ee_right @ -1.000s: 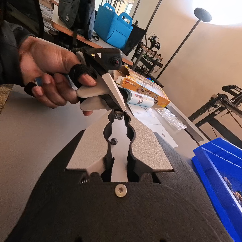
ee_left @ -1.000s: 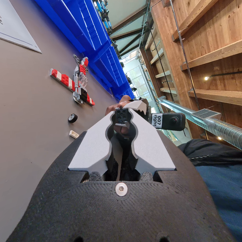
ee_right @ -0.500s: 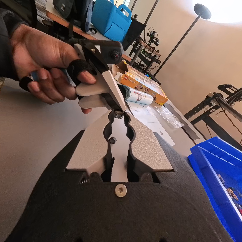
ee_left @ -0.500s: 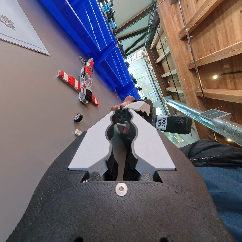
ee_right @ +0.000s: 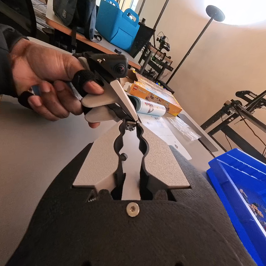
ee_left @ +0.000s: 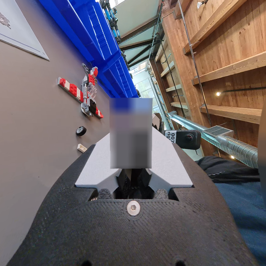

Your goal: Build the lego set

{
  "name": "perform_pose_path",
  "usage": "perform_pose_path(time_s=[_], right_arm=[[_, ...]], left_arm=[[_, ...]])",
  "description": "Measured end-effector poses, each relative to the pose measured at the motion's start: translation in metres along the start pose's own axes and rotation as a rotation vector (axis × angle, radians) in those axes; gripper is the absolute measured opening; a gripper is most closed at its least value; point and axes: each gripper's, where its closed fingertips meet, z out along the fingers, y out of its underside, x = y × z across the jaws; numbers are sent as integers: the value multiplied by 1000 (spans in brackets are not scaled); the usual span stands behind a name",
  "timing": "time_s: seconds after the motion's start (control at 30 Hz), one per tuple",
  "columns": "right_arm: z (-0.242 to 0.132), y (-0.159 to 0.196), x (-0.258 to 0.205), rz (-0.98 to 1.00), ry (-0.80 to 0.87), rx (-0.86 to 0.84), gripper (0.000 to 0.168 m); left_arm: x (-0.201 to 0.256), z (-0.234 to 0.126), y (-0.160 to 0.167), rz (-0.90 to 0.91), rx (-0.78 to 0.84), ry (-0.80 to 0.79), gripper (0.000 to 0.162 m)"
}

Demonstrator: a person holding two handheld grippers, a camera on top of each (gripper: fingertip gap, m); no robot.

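**Two hand-held grippers meet over one small grey piece**

Right in the middle of the right wrist view sits a small grey studded piece (ee_right: 130, 127), pinched between the tips of the right hand-held gripper (ee_right: 130, 125), whose jaws are drawn together on it. The left hand-held gripper (ee_right: 133, 118) comes in from the upper left, its tips pressed right up against that same piece; its jaws look closed, though whether they grip the piece itself I cannot tell from here. In the left wrist view a blurred patch covers its tips, so no help there. A hand (ee_right: 47, 80) wraps the left gripper's handle, a black strap over one finger.

Down on the grey table (ee_left: 36, 144) lies the half-built model (ee_left: 84, 95): a red-and-white striped bar crossed by a grey and black body with a clear piece on top. Near it, closer to the camera, lies a small black wheel (ee_left: 81, 130), and just beyond that a tiny white piece (ee_left: 81, 147). Another small wheel (ee_right: 124, 156) shows on the table through the gap of the right gripper's jaws.

Farther out, blue bins (ee_left: 92, 33) line the table's edge behind the model. In the right wrist view an instruction booklet (ee_right: 148, 107) curls open beside an orange box (ee_right: 155, 97), with a clear plastic bag (ee_right: 184, 128) lying close by.
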Motion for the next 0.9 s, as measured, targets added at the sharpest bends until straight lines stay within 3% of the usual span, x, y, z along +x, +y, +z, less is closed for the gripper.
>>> perform_pose_path(time_s=[0.57,0.9], right_arm=[[0,-3,3,42,26,34,18],[2,-4,-1,22,19,35,24]], left_arm=[[8,-3,-8,-3,50,49,17],[12,-2,1,10,-10,59,17]])
